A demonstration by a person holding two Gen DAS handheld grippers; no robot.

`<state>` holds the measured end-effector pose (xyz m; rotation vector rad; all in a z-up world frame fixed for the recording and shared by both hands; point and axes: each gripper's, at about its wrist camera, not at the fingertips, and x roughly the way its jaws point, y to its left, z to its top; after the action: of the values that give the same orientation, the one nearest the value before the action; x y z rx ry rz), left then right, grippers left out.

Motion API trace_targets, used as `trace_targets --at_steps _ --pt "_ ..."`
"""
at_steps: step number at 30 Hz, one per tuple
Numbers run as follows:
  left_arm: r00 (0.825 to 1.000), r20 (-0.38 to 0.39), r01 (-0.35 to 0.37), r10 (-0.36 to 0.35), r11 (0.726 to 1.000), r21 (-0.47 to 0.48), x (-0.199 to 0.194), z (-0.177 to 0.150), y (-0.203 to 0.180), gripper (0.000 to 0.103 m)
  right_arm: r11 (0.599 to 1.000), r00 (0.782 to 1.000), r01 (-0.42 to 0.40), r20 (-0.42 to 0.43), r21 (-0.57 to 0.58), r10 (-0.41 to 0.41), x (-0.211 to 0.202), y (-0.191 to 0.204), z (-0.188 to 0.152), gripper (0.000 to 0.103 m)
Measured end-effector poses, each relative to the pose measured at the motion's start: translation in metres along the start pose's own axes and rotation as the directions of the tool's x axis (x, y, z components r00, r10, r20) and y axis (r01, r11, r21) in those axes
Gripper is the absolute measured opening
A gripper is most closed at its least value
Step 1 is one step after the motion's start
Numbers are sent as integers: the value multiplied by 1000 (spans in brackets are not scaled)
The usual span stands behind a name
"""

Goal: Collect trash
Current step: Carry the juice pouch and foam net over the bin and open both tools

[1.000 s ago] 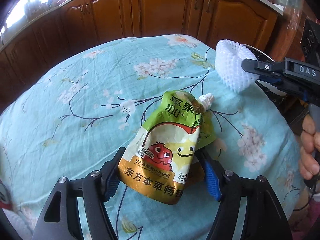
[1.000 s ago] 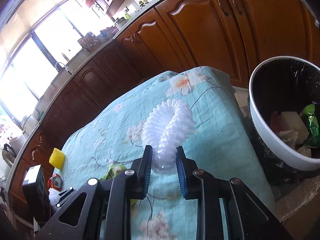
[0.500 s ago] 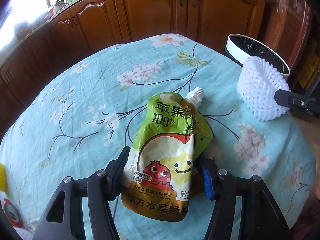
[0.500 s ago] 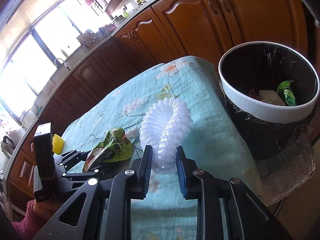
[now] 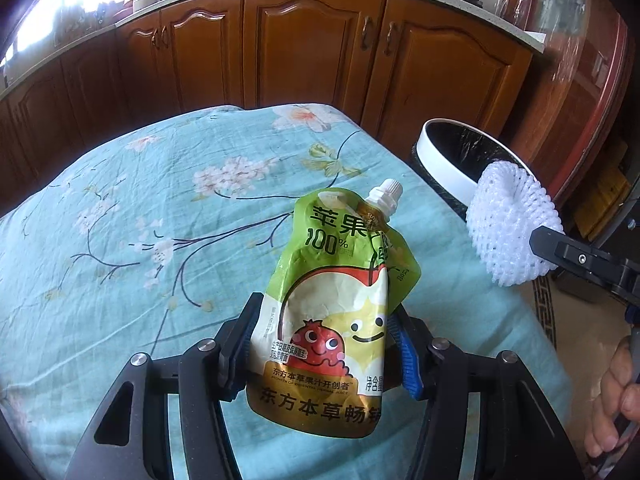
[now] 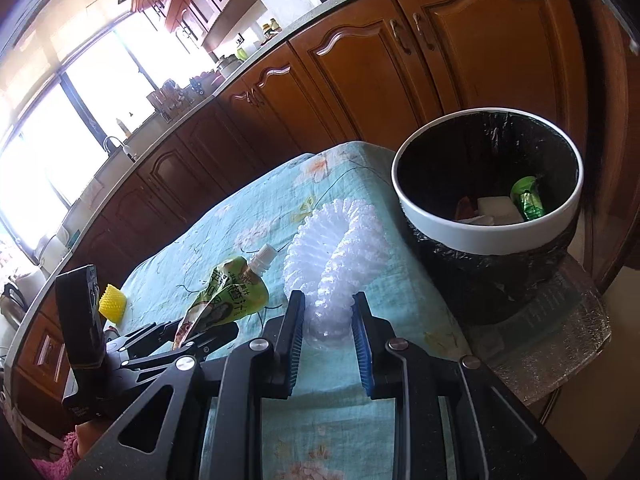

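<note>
**Both tongs loaded, bin just ahead**

We had the left gripper clamped on the lower half of a green apple-juice pouch, its jaws having just been closing onto it, the pouch lifted clear of the floral tablecloth with its white spout pointing away from us. Our right gripper was pinched on the neck of a white foam fruit net, which stood above the cloth near the table's edge. Beyond that edge stood the white-rimmed trash bin with its black liner, some rubbish already inside.

The net was soft and held only at its narrow end (a light squeeze, we judged), so it could slip or spring out short of the bin. The pouch was slick and crumpled; a loose hold might let it slide down between the pads. With both gripper hands close together, they could also knock one another at the rim.

A yellow foam piece lay farther back on the cloth. We could not make out the bin's base, nor whether the pouch was empty.
</note>
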<state>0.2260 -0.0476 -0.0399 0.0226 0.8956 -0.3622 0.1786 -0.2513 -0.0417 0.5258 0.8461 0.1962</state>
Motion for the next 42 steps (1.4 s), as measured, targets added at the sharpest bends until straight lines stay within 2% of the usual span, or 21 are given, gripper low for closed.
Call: trace_targets --at_steps 17,42 --pt "998 8 67 -68 995 72 13 19 -56 57 997 996 70 56 42 -72 -37 -39 3 24" --pt "997 24 67 -71 988 139 34 58 -105 57 991 984 127 121 50 -133 -54 -74 38 24"
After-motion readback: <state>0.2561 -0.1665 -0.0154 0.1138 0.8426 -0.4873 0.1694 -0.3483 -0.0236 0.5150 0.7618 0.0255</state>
